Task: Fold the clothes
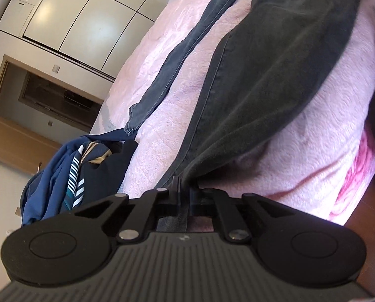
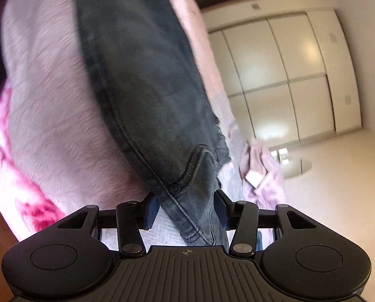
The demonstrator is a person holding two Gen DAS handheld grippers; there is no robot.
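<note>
Dark grey jeans lie spread on a pink bedspread; one leg stretches away to the far left. My left gripper is shut on the jeans' near edge, with the cloth running up from between the fingers. In the right wrist view the jeans' waist corner with a rivet and pocket lies between the fingers. My right gripper is open, its blue pads on either side of the denim without pressing it.
A heap of navy and striped clothes lies at the bed's left edge. A pale lilac garment lies beyond the jeans. White wardrobe doors and a wooden doorway stand behind. The bedspread has a magenta flower print.
</note>
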